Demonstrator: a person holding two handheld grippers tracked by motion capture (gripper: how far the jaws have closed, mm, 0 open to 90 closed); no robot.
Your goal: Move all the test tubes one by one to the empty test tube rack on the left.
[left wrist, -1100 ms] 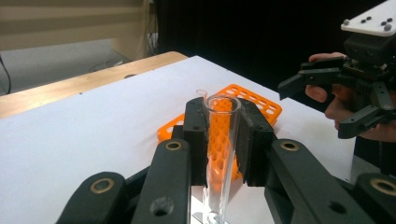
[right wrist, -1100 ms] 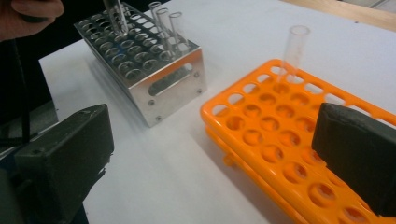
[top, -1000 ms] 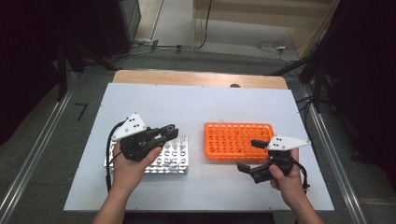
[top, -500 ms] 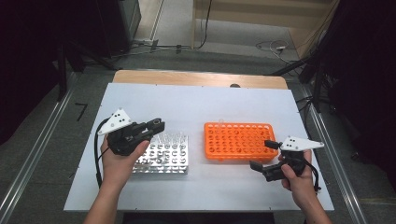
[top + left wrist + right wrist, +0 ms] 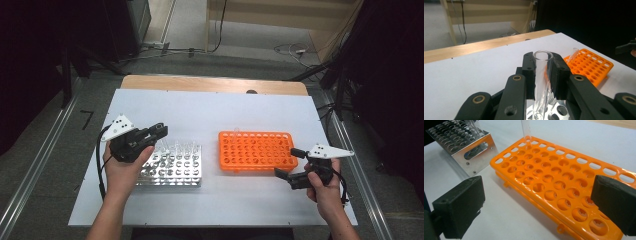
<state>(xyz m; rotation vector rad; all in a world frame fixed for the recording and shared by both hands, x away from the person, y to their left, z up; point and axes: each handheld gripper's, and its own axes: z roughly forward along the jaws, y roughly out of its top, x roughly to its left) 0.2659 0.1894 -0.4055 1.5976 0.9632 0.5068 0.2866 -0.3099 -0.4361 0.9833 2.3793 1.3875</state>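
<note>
Glass tube (image 5: 541,75) was clamped upright between the jaws of the left gripper (image 5: 159,131), above the metal rack (image 5: 172,167) at about nine o'clock on the table (image 5: 225,112). An orange rack (image 5: 256,150) was set centrally. At four o'clock, the right gripper (image 5: 289,162) was held with jaws apart and nothing between them.

White table (image 5: 220,115), metal rack (image 5: 172,167), orange rack (image 5: 257,150)
</note>
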